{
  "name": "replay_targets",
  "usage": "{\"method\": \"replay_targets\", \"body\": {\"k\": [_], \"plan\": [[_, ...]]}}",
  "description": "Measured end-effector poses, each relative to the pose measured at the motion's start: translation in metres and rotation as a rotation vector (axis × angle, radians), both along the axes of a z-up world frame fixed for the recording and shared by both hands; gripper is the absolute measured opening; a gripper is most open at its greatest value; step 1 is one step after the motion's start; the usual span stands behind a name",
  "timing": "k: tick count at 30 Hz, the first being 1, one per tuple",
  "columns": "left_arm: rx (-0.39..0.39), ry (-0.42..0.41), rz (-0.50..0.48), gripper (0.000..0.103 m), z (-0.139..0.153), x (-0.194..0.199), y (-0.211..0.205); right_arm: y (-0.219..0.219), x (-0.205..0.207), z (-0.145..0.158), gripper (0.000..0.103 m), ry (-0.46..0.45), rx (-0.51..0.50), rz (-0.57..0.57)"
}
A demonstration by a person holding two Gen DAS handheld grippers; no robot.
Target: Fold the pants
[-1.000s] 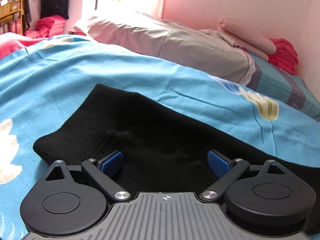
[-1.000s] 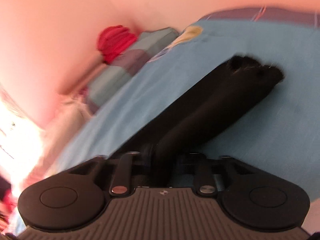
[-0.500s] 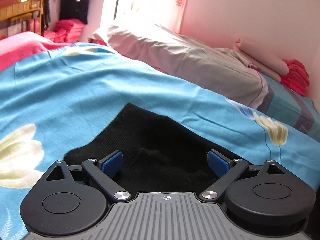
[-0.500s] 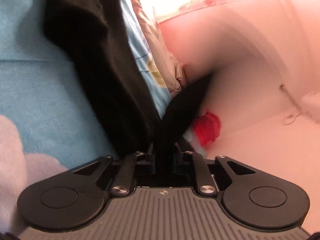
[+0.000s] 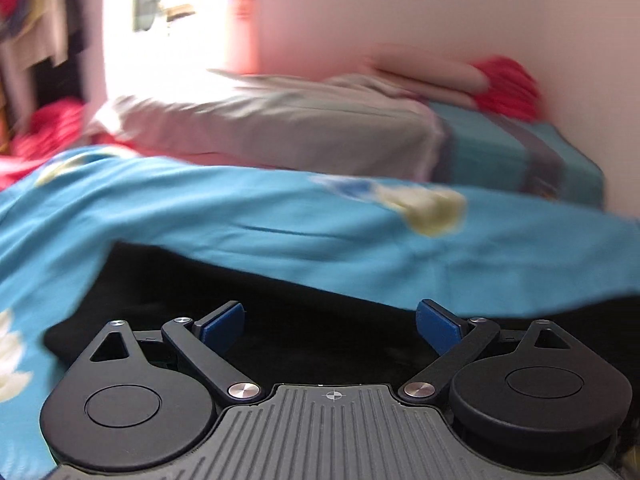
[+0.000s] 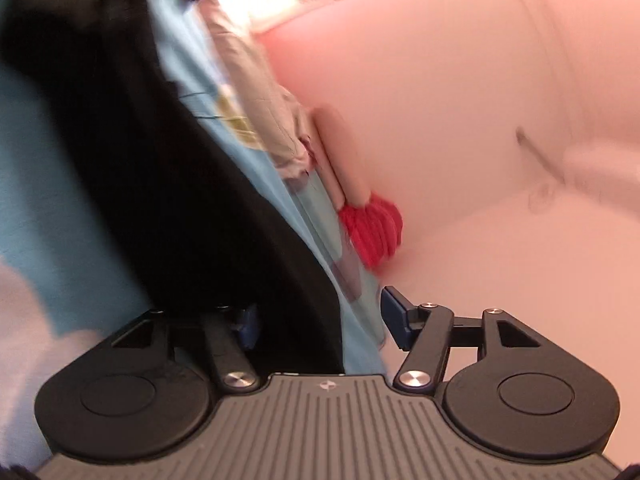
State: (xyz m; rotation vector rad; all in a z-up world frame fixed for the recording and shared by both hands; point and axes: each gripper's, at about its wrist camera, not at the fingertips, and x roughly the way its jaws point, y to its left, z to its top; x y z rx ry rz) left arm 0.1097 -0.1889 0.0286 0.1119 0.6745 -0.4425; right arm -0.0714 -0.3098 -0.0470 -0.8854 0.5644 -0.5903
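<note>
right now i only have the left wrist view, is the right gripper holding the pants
Observer: No. The right gripper is open, with the black pants lying between its fingers, not pinched.
Operator: where do the pants run from there
Observer: Away from the right gripper, in a long dark band across the blue bedsheet.
Operator: anything past the right finger
Observer: Only the pink wall and a red folded cloth beyond the sheet's edge.
</note>
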Motion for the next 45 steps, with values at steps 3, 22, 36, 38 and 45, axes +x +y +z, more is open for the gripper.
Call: {"method": "replay_targets", "body": {"k": [3, 22, 36, 38, 45], "plan": [[0.092, 0.065, -0.048, 0.103, -0.03, -0.003, -0.033, -0.007, -0.006, -0.02, 0.049, 0.05, -0.098, -0.036], [0.033, 0.061, -0.053, 0.103, -0.044, 0.0, -0.024, -0.033, -0.064, 0.096, 0.093, -0.038, 0.581, 0.223], [-0.051, 0.104, -0.095, 0.103, -0.034, 0.004, -0.01, -0.064, -0.011, 0.083, 0.073, -0.047, 0.859, 0.008], [-0.15, 0.115, -0.141, 0.103, -0.024, 0.003, 0.003, -0.07, -0.005, 0.09, 0.073, -0.121, 0.915, 0.009], [-0.214, 0.057, -0.118, 0.103, 0.006, 0.002, 0.036, -0.05, 0.009, 0.063, 0.078, -0.017, 0.768, -0.014]]}}
